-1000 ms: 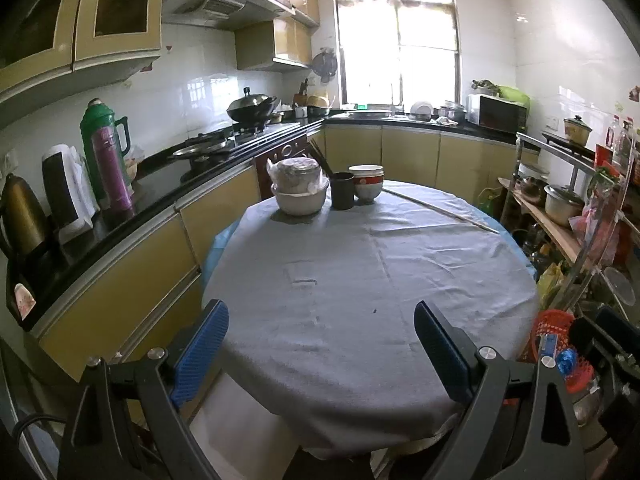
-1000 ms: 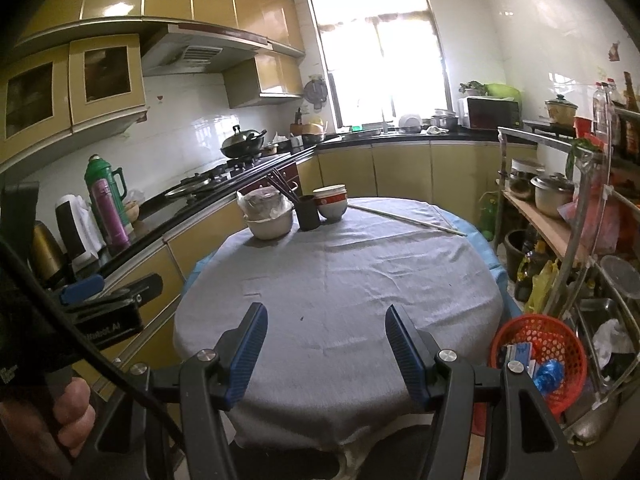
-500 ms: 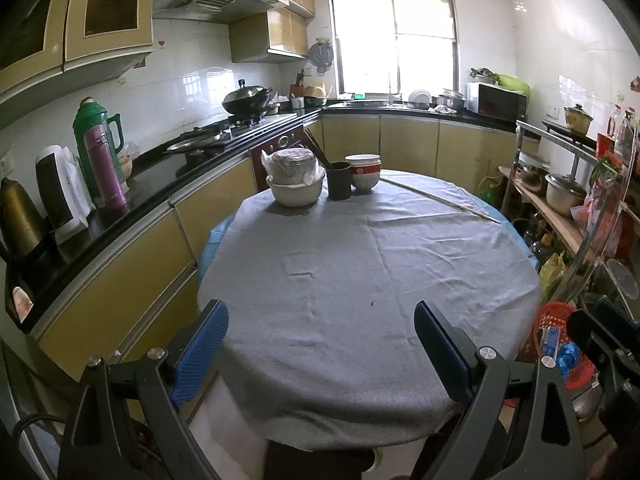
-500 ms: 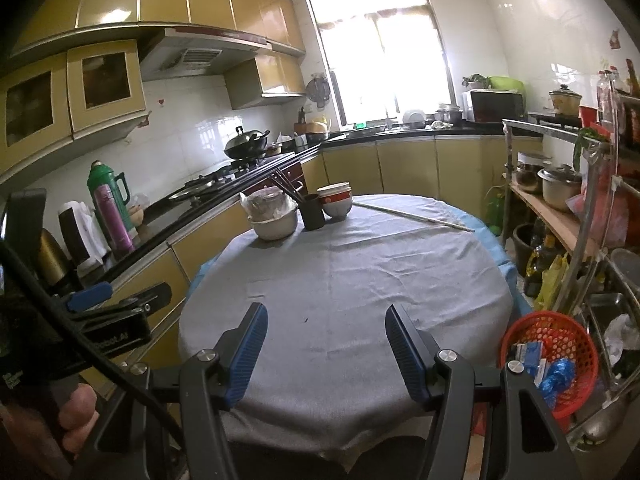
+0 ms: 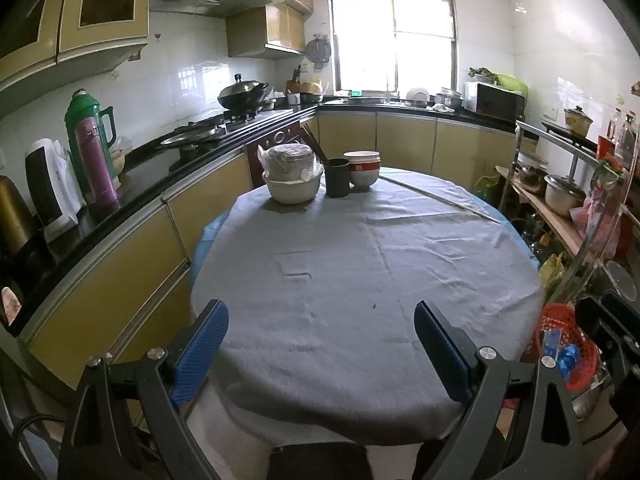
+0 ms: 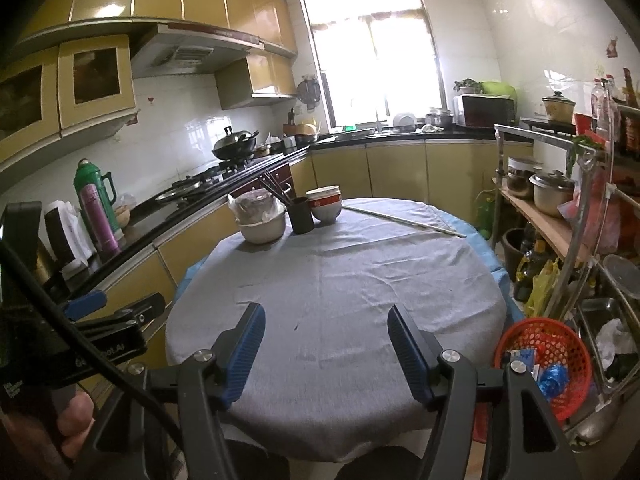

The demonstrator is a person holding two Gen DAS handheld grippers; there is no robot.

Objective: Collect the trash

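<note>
A red mesh basket (image 6: 544, 364) with blue and white wrappers in it stands on the floor right of the round table (image 6: 336, 288); it also shows in the left wrist view (image 5: 568, 344). My left gripper (image 5: 320, 344) is open and empty above the table's near edge. My right gripper (image 6: 324, 344) is open and empty, also above the near edge. The left gripper shows at the left of the right wrist view (image 6: 100, 328). I see no loose trash on the grey cloth.
A covered bowl (image 5: 292, 176), a dark cup with chopsticks (image 5: 337, 176), stacked bowls (image 5: 362, 168) and a long stick (image 5: 436, 198) sit at the table's far side. A counter with flasks (image 5: 90, 140) runs along the left. A shelf rack (image 6: 560, 208) stands right.
Both grippers have risen and drawn back a little from the table; the view shows more of the table and room. Both stay open and empty.
</note>
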